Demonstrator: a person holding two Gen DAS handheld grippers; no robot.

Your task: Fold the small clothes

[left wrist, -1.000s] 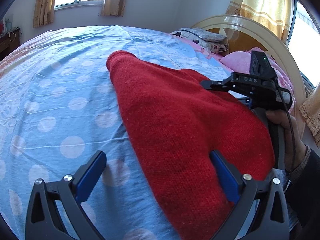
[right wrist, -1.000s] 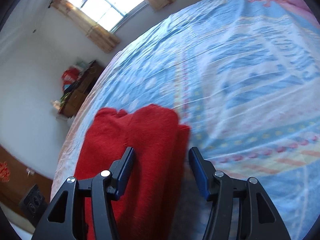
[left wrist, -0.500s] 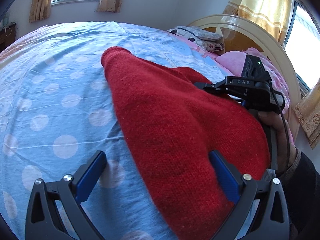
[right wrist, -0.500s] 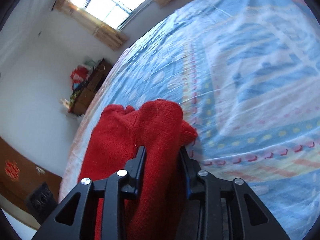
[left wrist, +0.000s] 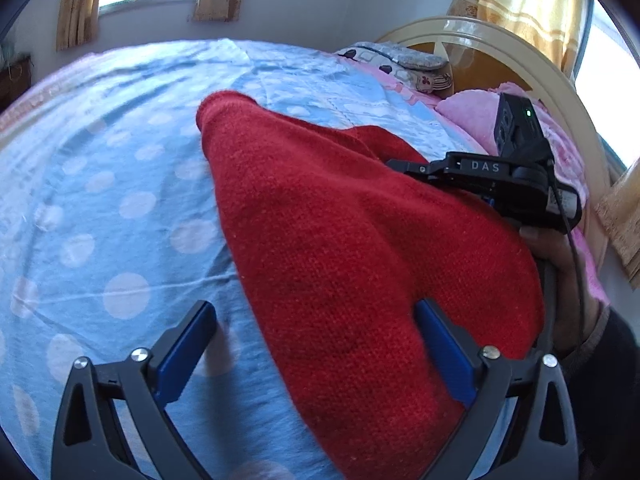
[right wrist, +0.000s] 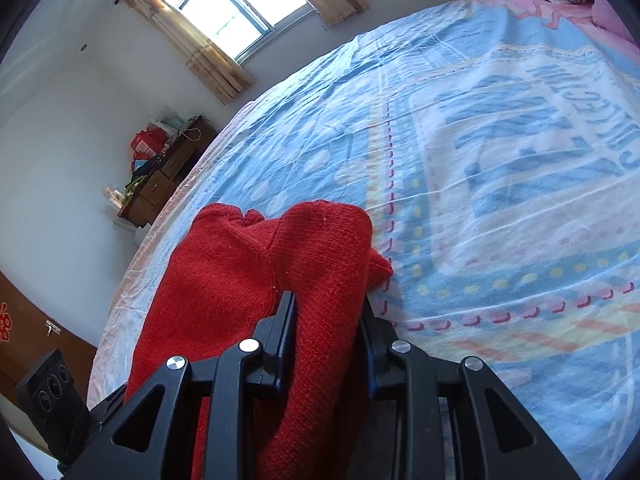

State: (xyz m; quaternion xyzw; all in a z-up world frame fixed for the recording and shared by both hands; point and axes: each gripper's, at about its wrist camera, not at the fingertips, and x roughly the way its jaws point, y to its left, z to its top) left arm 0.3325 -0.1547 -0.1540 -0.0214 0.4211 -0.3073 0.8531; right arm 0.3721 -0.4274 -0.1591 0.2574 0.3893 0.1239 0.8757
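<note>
A red knitted sweater (left wrist: 352,248) lies on the blue dotted bed sheet (left wrist: 100,208). My left gripper (left wrist: 316,344) is open, its blue pads wide apart; the near edge of the sweater lies between them, by the right pad. My right gripper (right wrist: 326,320) is shut on a thick fold of the red sweater (right wrist: 320,248) at its right edge. The right gripper's body also shows in the left wrist view (left wrist: 504,176), held by a hand at the sweater's far right side.
The bed has a curved headboard (left wrist: 520,52) with pillows (left wrist: 400,60) and a pink blanket (left wrist: 476,112). A wooden dresser (right wrist: 164,172) with clutter stands by the wall under a window (right wrist: 228,4). A black device (right wrist: 52,400) sits beside the bed.
My right gripper closed on the sweater's edge fold, from open a second ago to clamped. The left gripper stayed open and shifted slightly closer over the sweater.
</note>
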